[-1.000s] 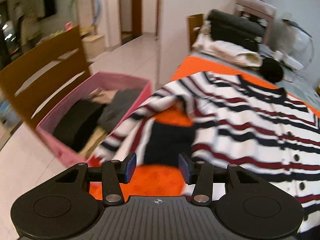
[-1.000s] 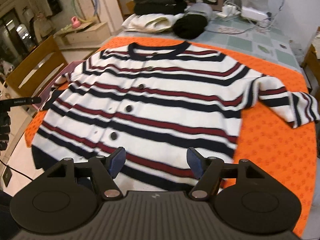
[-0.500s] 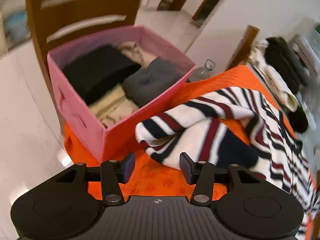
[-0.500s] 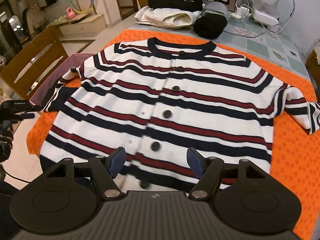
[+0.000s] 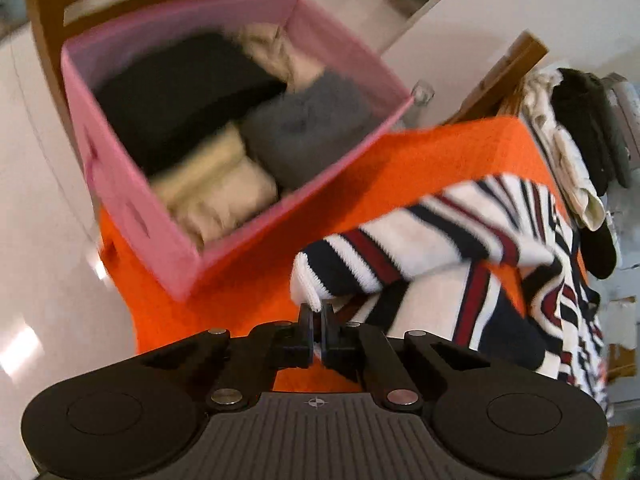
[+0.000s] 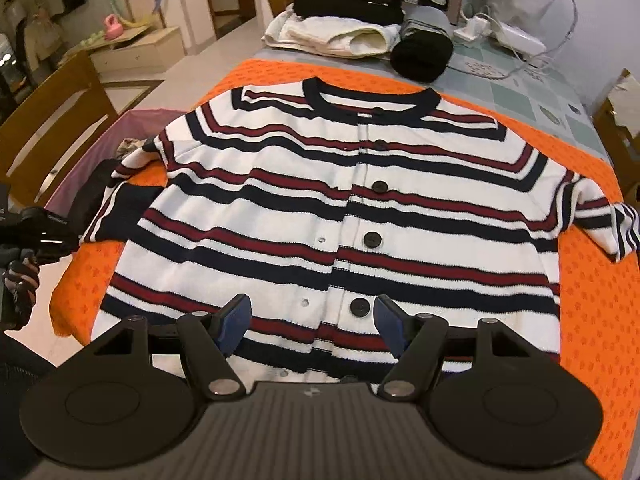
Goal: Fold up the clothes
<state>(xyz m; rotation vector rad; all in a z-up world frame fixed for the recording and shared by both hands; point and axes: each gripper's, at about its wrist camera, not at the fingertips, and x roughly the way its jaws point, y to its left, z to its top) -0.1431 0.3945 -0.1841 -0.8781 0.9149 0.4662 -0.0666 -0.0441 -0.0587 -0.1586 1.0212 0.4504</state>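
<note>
A white cardigan point(image 6: 340, 208) with navy and red stripes and dark buttons lies flat, front up, on an orange cloth point(image 6: 592, 304) over the table. My left gripper point(image 5: 317, 312) is shut on the cuff of the cardigan's left sleeve point(image 5: 400, 248) at the table's left edge. In the right wrist view that gripper point(image 6: 44, 232) shows at the far left by the sleeve point(image 6: 120, 212). My right gripper point(image 6: 314, 322) is open and empty, hovering over the cardigan's hem near the button placket.
A pink fabric box point(image 5: 132, 200) with folded dark, grey and cream clothes stands on a wooden chair point(image 5: 52, 8) left of the table. Folded clothes point(image 6: 348, 4), a black bundle point(image 6: 420, 56) and cables point(image 6: 520, 40) lie at the table's far end.
My left gripper has moved to the sleeve cuff and closed on it. My right gripper has shifted slightly along the hem toward the buttons and stays open.
</note>
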